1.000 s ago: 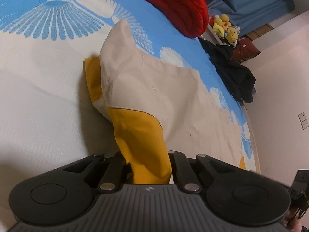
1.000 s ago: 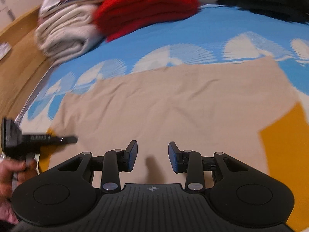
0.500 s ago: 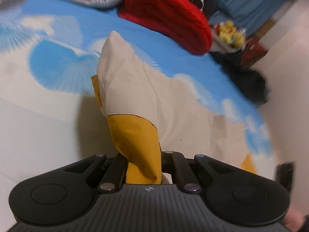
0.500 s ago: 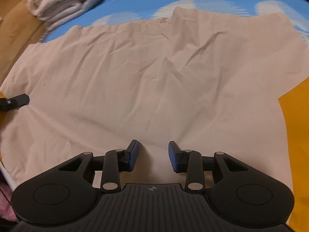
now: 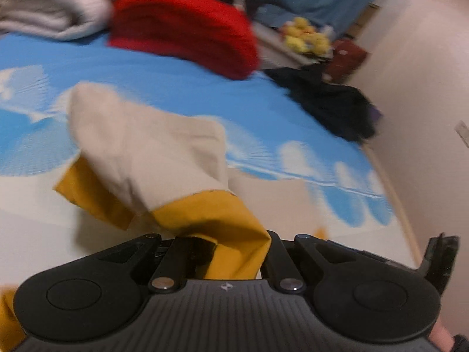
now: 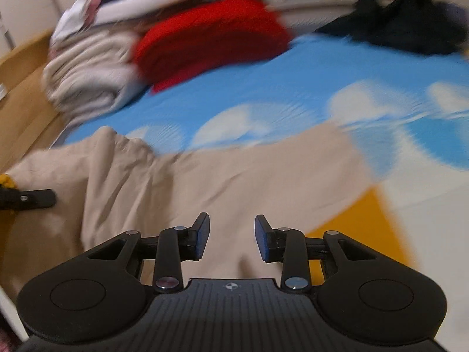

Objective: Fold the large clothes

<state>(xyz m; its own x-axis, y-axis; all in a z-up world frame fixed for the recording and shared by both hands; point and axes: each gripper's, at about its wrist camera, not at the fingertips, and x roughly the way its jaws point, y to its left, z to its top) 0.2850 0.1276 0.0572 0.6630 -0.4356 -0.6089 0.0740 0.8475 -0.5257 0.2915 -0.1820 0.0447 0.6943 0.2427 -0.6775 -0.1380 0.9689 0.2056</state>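
A large beige garment [image 6: 234, 182] with yellow trim [image 6: 360, 228] lies spread on the blue and white bed sheet [image 6: 322, 73]. In the left wrist view one corner of the garment [image 5: 146, 152] is lifted off the bed and hangs in folds. Its yellow band [image 5: 217, 217] runs down between the jaws of my left gripper [image 5: 234, 252], which is shut on it; the cloth hides the fingertips. My right gripper [image 6: 231, 234] hovers open over the flat beige cloth with nothing between its blue pads. The left gripper's finger [image 6: 29, 199] shows at the left edge of the right wrist view.
At the far end of the bed lie a folded red knit [image 5: 181, 26], a cream bundle [image 5: 49, 14] and a heap of dark clothes [image 5: 331, 99]. Yellow plush toys [image 5: 304, 35] sit behind. A pale wall [image 5: 425, 88] runs along the right; wooden boards [image 6: 23, 96] lie left.
My left gripper has risen with the yellow-trimmed corner, pulling more cloth off the bed. The right wrist view dipped close to the garment, then swung back up towards the far end of the bed.
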